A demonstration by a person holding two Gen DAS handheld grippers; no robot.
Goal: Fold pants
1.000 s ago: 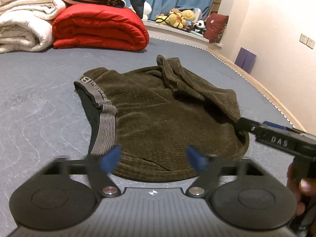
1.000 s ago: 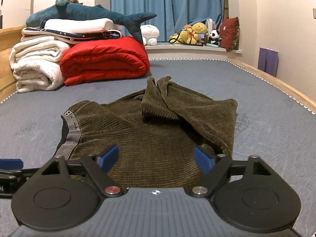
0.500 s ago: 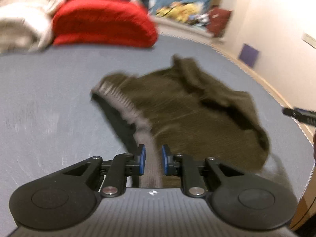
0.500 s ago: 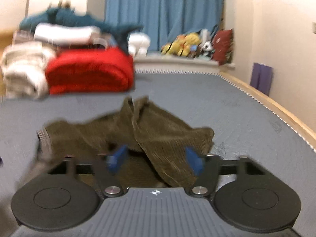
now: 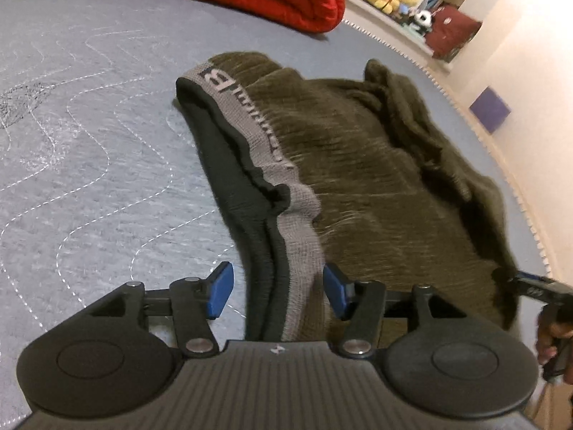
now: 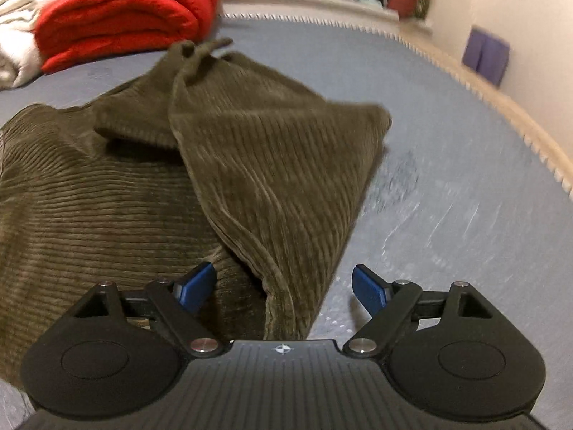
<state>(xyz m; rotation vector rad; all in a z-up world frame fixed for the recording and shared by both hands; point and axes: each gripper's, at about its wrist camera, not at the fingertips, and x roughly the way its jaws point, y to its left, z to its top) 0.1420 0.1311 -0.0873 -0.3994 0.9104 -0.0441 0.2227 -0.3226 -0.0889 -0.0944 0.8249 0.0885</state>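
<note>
I have both grippers low over the pants, which lie crumpled on the grey quilted bed. A second ago I was looking at them from farther back and higher, with the whole garment in sight; now each camera sits right at one end of it.

My left gripper is at the waistband: the grey elastic band and its black lining run straight down between the blue pads, which stand clear of the cloth on both sides. Half a second ago these jaws were nearly together; now they are opening again, about as wide as a second back.

My right gripper is at the other end, where a folded flap of olive corduroy passes between its pads without touching either. Its jaws are opening too, wider than before.

From the left camera I see the right gripper's tip at the pants' far edge. The red blanket is unmoved behind.
</note>
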